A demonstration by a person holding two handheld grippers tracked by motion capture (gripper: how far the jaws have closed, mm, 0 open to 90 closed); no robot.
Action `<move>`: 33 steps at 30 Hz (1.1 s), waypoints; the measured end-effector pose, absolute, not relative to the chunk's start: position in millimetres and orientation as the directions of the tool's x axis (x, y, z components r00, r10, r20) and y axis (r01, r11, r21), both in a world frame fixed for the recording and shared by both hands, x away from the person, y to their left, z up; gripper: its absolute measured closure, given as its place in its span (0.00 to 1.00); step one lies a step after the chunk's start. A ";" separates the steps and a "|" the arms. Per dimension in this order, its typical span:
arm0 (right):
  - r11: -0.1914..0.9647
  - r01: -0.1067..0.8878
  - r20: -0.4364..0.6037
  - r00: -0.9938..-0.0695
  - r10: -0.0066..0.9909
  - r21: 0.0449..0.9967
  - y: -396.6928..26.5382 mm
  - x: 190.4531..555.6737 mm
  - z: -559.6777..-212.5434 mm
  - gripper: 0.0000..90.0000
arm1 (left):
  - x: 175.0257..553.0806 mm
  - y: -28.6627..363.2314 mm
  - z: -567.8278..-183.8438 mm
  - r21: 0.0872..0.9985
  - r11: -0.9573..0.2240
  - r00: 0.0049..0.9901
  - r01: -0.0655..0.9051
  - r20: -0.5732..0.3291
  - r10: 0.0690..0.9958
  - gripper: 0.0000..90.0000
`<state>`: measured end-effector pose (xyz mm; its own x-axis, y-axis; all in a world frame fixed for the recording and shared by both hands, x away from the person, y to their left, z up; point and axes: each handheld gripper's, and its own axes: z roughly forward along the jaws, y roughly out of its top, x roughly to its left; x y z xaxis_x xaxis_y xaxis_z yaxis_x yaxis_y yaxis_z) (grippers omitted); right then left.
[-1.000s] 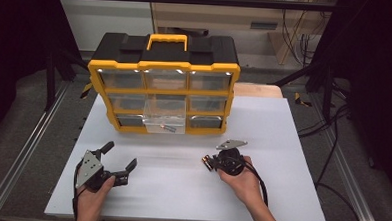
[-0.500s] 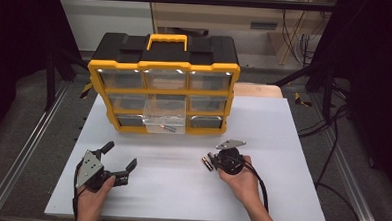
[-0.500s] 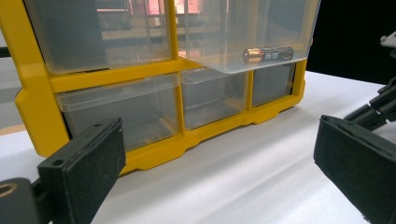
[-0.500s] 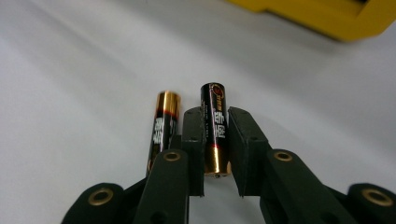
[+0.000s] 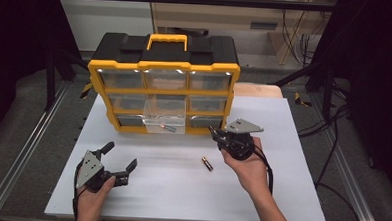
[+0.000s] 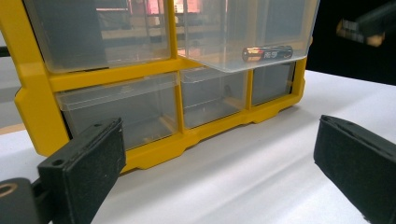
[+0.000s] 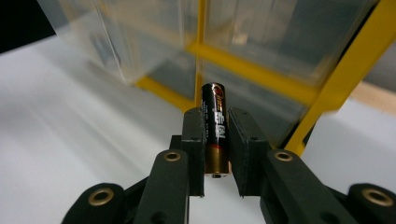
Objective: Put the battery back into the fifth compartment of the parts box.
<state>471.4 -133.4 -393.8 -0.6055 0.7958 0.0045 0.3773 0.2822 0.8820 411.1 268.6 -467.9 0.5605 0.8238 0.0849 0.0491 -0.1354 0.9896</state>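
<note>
On the white table [image 5: 280, 194], left tongs [image 5: 117, 160] gape; right tongs [image 7: 215, 133] clamp a battery [image 7: 215, 126].

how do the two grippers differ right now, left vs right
The left gripper has its jaws spread wide with nothing between them; the right gripper is shut on a battery.
The left gripper sits low at the table's near left edge; the right gripper is farther forward, close to the yellow drawer organizer.
Both are hand-held, with black jaws and a grey plate on top.
</note>
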 end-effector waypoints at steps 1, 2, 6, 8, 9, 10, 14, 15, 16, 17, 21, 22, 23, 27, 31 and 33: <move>0.277 0.360 -0.002 -0.607 0.795 0.891 -133.2 471.8 -385.1 0.85 | 411.0 268.7 -467.9 0.990 -0.136 0.561 0.049 0.085 0.824 0.02; 0.273 0.351 -0.004 -0.607 0.794 0.896 -133.2 472.1 -380.0 0.85 | 411.0 268.5 -468.0 0.989 -0.136 0.560 0.049 0.085 0.824 0.02; 0.247 0.313 -0.003 -0.614 0.789 0.917 -131.7 473.8 -355.6 0.85 | 411.0 268.1 -468.5 0.989 -0.139 0.561 0.051 0.087 0.824 0.02; 0.238 0.294 -0.006 -0.619 0.786 0.926 -129.9 474.0 -344.5 0.85 | 410.9 268.0 -468.6 0.989 -0.139 0.561 0.051 0.087 0.824 0.02; 0.234 0.280 -0.010 -0.622 0.783 0.931 -128.3 473.8 -338.1 0.85 | 410.9 268.0 -468.5 0.989 -0.139 0.561 0.050 0.088 0.823 0.02; 0.233 0.272 -0.012 -0.626 0.780 0.934 -127.1 473.6 -333.1 0.85 | 410.9 268.0 -468.5 0.989 -0.139 0.561 0.050 0.088 0.823 0.02; 0.224 0.245 -0.017 -0.638 0.770 0.943 -121.4 473.3 -316.2 0.85 | 410.8 267.9 -468.6 0.989 -0.139 0.561 0.050 0.087 0.823 0.02; 0.223 0.237 -0.020 -0.642 0.767 0.946 -119.0 473.6 -311.6 0.85 | 410.8 267.9 -468.5 0.989 -0.139 0.561 0.050 0.087 0.823 0.02; 0.224 0.233 -0.021 -0.647 0.763 0.946 -117.0 473.8 -308.0 0.85 | 410.9 267.9 -468.5 0.989 -0.139 0.562 0.050 0.087 0.823 0.02; 0.224 0.228 -0.024 -0.649 0.761 0.947 -114.8 474.2 -304.8 0.85 | 411.0 267.9 -468.5 0.989 -0.139 0.562 0.049 0.087 0.823 0.02; 0.231 0.210 -0.036 -0.662 0.749 0.950 -104.8 476.7 -293.0 0.85 | 411.1 268.2 -468.4 0.989 -0.139 0.562 0.048 0.088 0.823 0.02; 0.235 0.205 -0.041 -0.666 0.745 0.950 -101.3 477.5 -290.0 0.85 | 411.2 268.2 -468.4 0.989 -0.139 0.561 0.048 0.088 0.823 0.02; 0.237 0.203 -0.043 -0.668 0.743 0.950 -99.3 478.1 -288.4 0.85 | 411.2 268.3 -468.4 0.989 -0.139 0.561 0.048 0.089 0.823 0.02; 0.240 0.205 -0.039 -0.678 0.734 0.949 -89.1 483.2 -284.2 0.85 | 411.0 268.3 -468.1 0.989 -0.138 0.561 0.047 0.089 0.823 0.02; 0.237 0.210 -0.031 -0.683 0.730 0.949 -81.1 487.6 -282.6 0.85 | 411.0 268.5 -468.1 0.989 -0.140 0.560 0.046 0.090 0.823 0.02; 0.242 0.210 -0.032 -0.688 0.725 0.947 -77.8 489.1 -281.8 0.85 | 411.1 268.4 -468.1 0.989 -0.140 0.561 0.046 0.091 0.823 0.02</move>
